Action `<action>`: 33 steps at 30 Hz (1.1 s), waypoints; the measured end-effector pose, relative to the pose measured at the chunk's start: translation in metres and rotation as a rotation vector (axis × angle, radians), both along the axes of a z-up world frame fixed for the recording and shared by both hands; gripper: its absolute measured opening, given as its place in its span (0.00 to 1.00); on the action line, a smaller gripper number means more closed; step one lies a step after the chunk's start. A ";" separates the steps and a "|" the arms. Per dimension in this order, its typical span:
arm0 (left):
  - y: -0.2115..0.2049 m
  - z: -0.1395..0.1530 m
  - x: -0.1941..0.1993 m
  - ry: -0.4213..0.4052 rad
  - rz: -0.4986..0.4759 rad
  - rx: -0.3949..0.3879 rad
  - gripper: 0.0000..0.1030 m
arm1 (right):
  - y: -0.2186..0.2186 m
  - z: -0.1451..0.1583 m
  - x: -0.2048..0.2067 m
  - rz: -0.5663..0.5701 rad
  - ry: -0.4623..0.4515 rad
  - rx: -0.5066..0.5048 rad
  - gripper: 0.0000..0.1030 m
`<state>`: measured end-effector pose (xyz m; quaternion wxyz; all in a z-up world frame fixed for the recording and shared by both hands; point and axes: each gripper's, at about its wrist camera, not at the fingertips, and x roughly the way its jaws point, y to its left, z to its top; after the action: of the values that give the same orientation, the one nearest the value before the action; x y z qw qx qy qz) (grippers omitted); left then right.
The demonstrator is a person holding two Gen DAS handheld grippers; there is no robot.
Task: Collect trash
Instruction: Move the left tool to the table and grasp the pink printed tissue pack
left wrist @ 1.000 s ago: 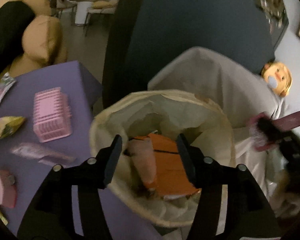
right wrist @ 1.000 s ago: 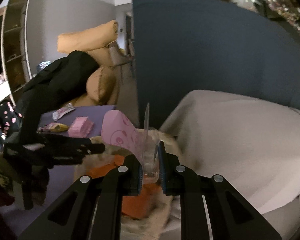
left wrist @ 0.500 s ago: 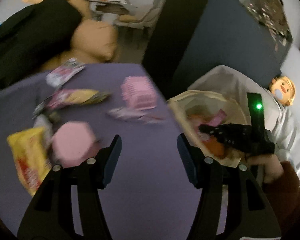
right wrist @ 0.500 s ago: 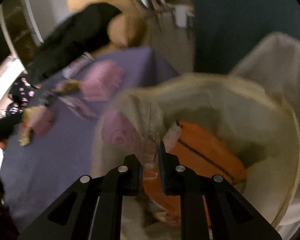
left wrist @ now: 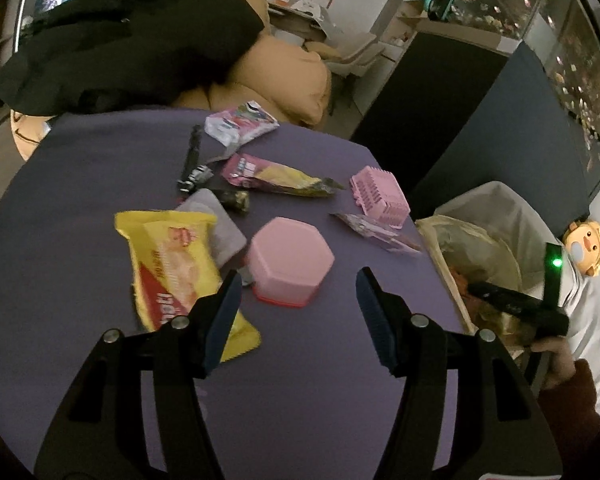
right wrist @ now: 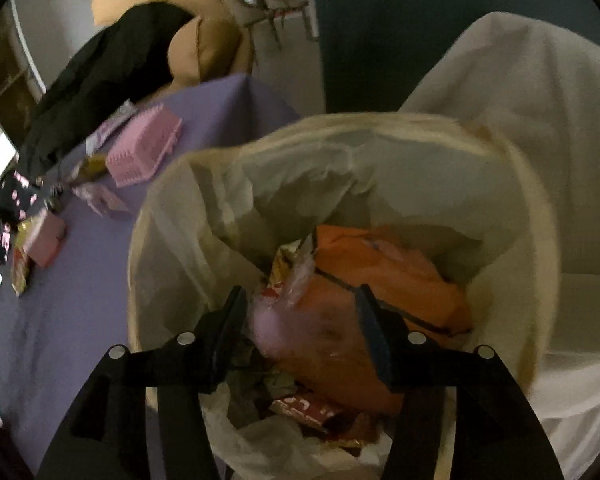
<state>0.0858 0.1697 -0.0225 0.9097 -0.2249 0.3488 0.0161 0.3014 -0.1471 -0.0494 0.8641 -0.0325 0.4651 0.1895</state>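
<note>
My left gripper (left wrist: 298, 292) hangs open over the purple table (left wrist: 308, 400), with nothing between its fingers. A pink hexagonal box (left wrist: 290, 264) sits just beyond its fingertips, and a yellow snack bag (left wrist: 172, 268) lies to their left. Farther back lie several wrappers, among them a pink-and-yellow one (left wrist: 276, 176). My right gripper (right wrist: 300, 308) points down into the lined trash bin (right wrist: 540, 240). Its jaws are opening, and a blurred pink-and-clear packet (right wrist: 288, 320) is loose between them, above an orange bag (right wrist: 384, 276). The same gripper shows over the bin (left wrist: 472, 248) in the left wrist view.
A pink ribbed basket (left wrist: 380, 196) stands near the table's right edge, beside the bin. A black pen-like item (left wrist: 190, 164) and a grey pad (left wrist: 220, 220) lie mid-table. A black garment (left wrist: 132, 40) and tan cushions (left wrist: 284, 76) are behind. White cloth (right wrist: 540, 112) lies beyond the bin.
My left gripper swung from above the bin to over the table's litter. My right gripper sank toward the bin and let go of the pink-and-clear packet.
</note>
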 end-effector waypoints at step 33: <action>0.089 -0.013 -0.026 -0.037 0.032 -0.030 0.55 | 0.132 0.067 -0.067 0.314 -0.187 0.039 0.50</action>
<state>0.0594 0.2583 -0.0354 0.9121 -0.2442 0.3287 0.0211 0.2344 -0.0151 0.0173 0.8639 -0.1054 0.3681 0.3271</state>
